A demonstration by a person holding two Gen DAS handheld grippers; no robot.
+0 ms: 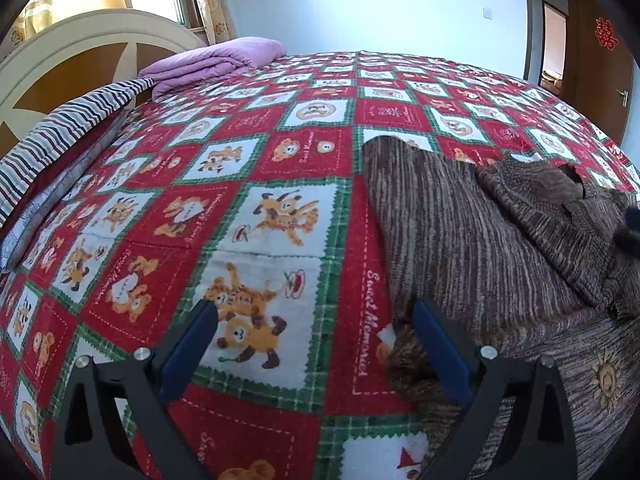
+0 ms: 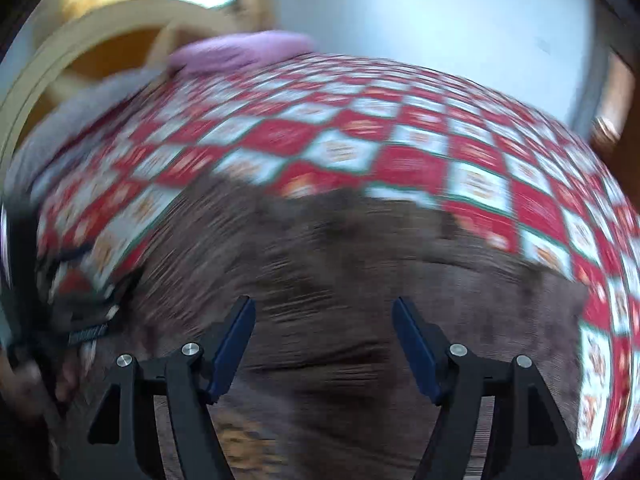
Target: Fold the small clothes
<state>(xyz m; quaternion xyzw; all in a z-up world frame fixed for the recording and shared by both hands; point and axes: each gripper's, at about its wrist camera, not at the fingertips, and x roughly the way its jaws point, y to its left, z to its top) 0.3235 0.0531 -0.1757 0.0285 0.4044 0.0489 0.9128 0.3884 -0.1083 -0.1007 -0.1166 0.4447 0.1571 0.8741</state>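
A brown striped knit garment (image 1: 460, 232) lies spread on the bed's red and white bear-print cover (image 1: 256, 208), with one part folded over its top (image 1: 540, 200). My left gripper (image 1: 314, 312) stands wide open just above the cover at the garment's left edge. Its right finger (image 1: 436, 344) is beside a bunched sleeve end (image 1: 408, 364), and only the cover shows between the pads. The right wrist view is blurred. In it my right gripper (image 2: 323, 308) hangs open over the garment (image 2: 340, 260), with nothing pinched between its fingers.
A folded purple blanket (image 1: 216, 60) and a striped pillow (image 1: 64, 136) lie by the cream and wood headboard (image 1: 76, 52) at the far left. A wooden door (image 1: 596, 64) stands at the far right. Open cover stretches to the left of the garment.
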